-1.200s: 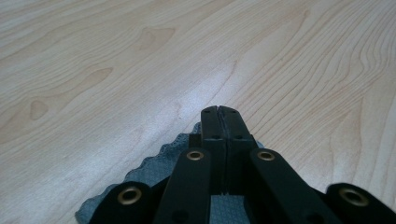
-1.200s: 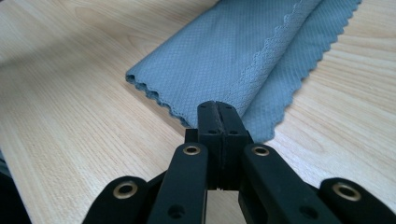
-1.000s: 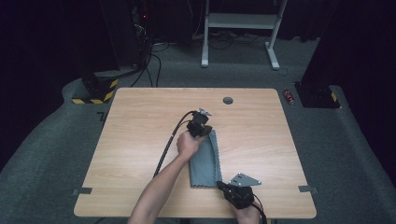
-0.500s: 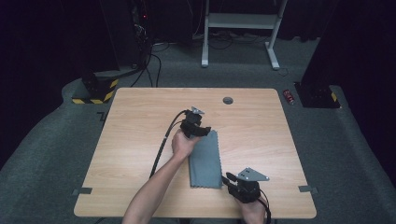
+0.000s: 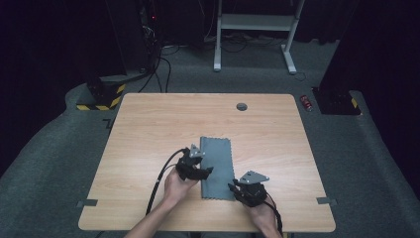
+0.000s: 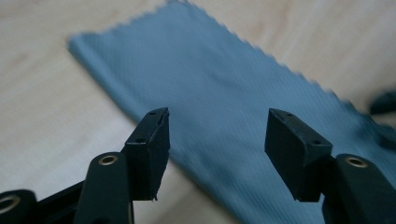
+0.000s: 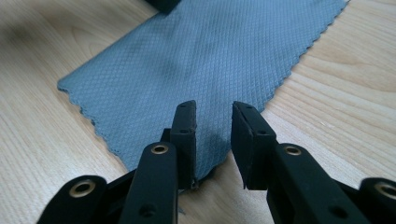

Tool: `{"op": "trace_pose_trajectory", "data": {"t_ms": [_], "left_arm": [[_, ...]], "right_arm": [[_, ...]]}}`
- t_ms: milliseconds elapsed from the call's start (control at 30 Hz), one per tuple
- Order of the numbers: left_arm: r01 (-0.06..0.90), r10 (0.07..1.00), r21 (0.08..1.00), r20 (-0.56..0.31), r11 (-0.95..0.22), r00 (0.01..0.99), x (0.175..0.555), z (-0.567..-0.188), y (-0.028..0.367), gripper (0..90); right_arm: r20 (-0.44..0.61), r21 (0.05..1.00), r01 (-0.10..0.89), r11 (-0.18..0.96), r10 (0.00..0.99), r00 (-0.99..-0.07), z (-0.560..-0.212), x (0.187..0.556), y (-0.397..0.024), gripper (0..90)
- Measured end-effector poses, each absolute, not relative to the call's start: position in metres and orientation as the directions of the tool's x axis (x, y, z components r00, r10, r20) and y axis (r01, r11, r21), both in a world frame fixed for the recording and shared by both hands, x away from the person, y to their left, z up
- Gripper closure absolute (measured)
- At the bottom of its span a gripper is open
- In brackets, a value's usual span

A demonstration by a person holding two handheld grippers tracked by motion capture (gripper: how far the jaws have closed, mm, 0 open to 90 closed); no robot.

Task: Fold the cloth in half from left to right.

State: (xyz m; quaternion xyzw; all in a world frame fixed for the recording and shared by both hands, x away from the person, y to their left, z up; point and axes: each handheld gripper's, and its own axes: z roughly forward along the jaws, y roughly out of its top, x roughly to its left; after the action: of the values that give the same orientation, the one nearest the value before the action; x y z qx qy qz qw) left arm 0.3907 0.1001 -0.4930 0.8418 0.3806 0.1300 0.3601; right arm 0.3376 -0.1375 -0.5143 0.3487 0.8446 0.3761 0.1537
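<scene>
Left gripper [image 5: 207, 171] sits at the left long edge of the grey-blue cloth [image 5: 217, 167], about midway along it, in the person's left hand [image 5: 179, 187]. Its jaws have just been opening and now stand wide apart, nothing between them; in the left gripper view [image 6: 215, 142] they hover over the cloth's [image 6: 219, 121] edge with bare table [image 6: 42, 116] to one side. The cloth lies flat as a narrow strip, apparently folded, long axis running away from the person, in the near-centre of the wooden table [image 5: 148, 129]. Its zigzag-cut edges read clearly in the right gripper view [image 7: 205, 60]. Right gripper [image 5: 233, 187] is at the cloth's near right corner, held in the right hand [image 5: 261, 213]; its jaws have also just been opening and stand partly apart [image 7: 212, 140], straddling the near hem with no pinch on it. Judgement: the fold has been laid down and both grips let go, so the next fold or a smoothing pass is in hand. To do it well, bring each pair of jaws low and level to the table, catch every layer at a corner rather than mid-edge, close fully before lifting, and move both hands together so the strip does not skew. A shallow bite risks peeling only the top layer and undoing the fold.
</scene>
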Motion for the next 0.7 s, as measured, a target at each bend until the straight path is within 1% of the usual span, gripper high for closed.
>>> {"op": "trace_pose_trajectory", "data": {"t_ms": [33,67,133,200,233,300,467,633,700], "left_arm": [[0.541,0.733,0.702,-0.041,-0.462,0.679,0.375,-0.499,0.101,40.2],[0.541,0.733,0.702,-0.041,-0.462,0.679,0.375,-0.499,0.101,40.2],[0.546,0.732,0.689,-0.033,-0.476,0.680,0.357,-0.508,0.103,40.1],[0.547,0.735,0.683,-0.024,-0.483,0.678,0.353,-0.511,0.104,40.1],[0.538,0.739,0.685,0.001,-0.491,0.674,0.345,-0.515,0.105,39.9],[0.537,0.745,0.689,0.006,-0.486,0.667,0.340,-0.516,0.108,40.4],[0.535,0.755,0.706,0.001,-0.464,0.656,0.331,-0.518,0.111,40.7],[0.527,0.766,0.726,-0.001,-0.441,0.643,0.323,-0.521,0.118,41.4],[0.521,0.768,0.733,0.004,-0.438,0.640,0.320,-0.521,0.119,44.1]], "right_arm": [[-0.002,0.736,0.475,0.482,0.704,-0.711,-0.515,0.339,-0.137,70.6],[-0.002,0.736,0.475,0.482,0.704,-0.711,-0.515,0.339,-0.137,70.6],[-0.025,0.717,0.476,0.510,0.700,-0.714,-0.518,0.343,-0.138,70.8],[-0.029,0.715,0.475,0.514,0.700,-0.714,-0.519,0.345,-0.137,70.9],[-0.035,0.710,0.474,0.521,0.698,-0.715,-0.518,0.348,-0.138,71.0],[-0.052,0.709,0.469,0.526,0.703,-0.710,-0.518,0.350,-0.138,71.1],[-0.048,0.713,0.472,0.519,0.708,-0.705,-0.517,0.348,-0.140,70.1],[-0.020,0.727,0.454,0.514,0.678,-0.735,-0.516,0.339,-0.138,66.9],[-0.014,0.718,0.456,0.526,0.666,-0.746,-0.519,0.335,-0.135,65.2]]}}
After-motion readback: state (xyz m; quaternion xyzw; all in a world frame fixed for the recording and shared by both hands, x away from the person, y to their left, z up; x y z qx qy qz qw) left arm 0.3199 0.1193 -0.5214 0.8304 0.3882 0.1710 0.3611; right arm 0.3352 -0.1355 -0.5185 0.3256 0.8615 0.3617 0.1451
